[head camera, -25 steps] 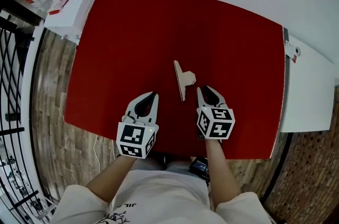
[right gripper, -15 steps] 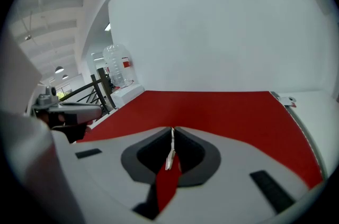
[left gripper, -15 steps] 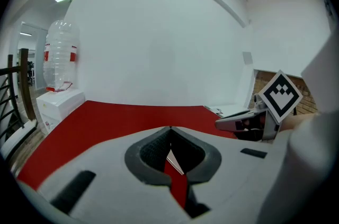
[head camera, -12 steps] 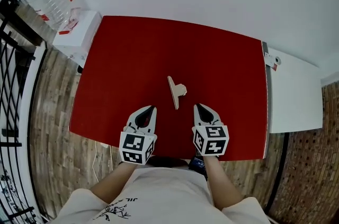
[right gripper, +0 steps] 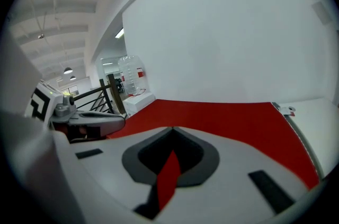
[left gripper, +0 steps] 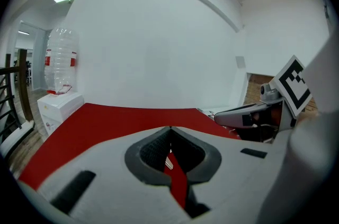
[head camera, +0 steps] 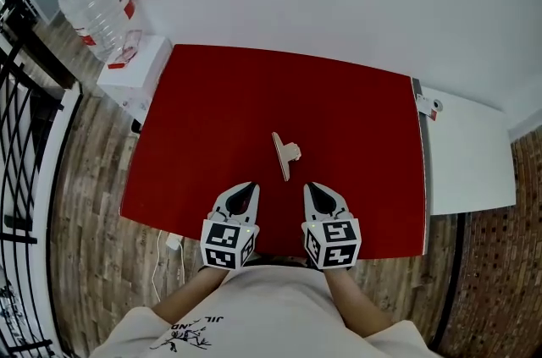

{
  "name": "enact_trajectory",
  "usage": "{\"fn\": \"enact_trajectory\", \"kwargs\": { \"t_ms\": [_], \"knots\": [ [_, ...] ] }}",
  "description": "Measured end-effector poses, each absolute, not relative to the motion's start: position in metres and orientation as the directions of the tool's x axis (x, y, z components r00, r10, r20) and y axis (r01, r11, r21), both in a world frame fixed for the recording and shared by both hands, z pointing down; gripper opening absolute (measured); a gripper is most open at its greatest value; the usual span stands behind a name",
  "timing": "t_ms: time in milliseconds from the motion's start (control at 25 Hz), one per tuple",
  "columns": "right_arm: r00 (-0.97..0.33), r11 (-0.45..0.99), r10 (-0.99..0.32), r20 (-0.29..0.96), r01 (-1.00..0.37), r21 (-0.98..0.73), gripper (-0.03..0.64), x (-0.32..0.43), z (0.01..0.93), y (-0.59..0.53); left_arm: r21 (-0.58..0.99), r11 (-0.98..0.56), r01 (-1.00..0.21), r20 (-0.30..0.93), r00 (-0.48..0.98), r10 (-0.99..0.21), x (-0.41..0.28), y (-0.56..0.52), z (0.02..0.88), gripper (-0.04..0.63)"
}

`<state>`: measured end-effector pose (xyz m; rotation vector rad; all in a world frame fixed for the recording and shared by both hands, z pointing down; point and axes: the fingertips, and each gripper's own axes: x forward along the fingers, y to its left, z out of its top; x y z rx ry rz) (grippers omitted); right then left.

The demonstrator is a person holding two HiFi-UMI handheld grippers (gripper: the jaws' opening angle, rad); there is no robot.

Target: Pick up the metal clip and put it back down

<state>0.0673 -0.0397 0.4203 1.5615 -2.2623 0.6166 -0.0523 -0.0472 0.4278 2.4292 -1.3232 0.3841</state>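
Note:
The metal clip [head camera: 285,154] lies flat on the red table [head camera: 212,119], near its middle, with nothing touching it. My left gripper [head camera: 255,185] hangs over the table's front edge, left of and nearer than the clip, shut and empty. The left gripper view shows its tips [left gripper: 169,128] meeting over red tabletop. My right gripper [head camera: 306,185] is level with it, right of and nearer than the clip. Its jaws are closing, the tips [right gripper: 172,127] touch, and nothing is between them. Each gripper sees the other beside it.
A water dispenser with a clear bottle [head camera: 100,8] stands off the table's far left corner. A white table [head camera: 470,153] adjoins the red one on the right. A black railing [head camera: 25,102] runs along the left over wooden floor.
Both grippers have drawn back from the clip toward the table's front edge. The right jaws have come together. The clip lies where it was; the head view has lifted.

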Motion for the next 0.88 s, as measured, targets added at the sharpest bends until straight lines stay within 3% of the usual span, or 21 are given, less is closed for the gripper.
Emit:
{"fn": "enact_trajectory", "kwargs": {
  "t_ms": [880],
  "knots": [
    [-0.372, 0.346, -0.806, 0.461, -0.927, -0.144, 0.005, 0.050, 0.408, -0.007, 0.159, -0.482, -0.862, 0.352, 0.505, -0.788, -0.068, -0.016, 0.411, 0.005]
  ]
}}
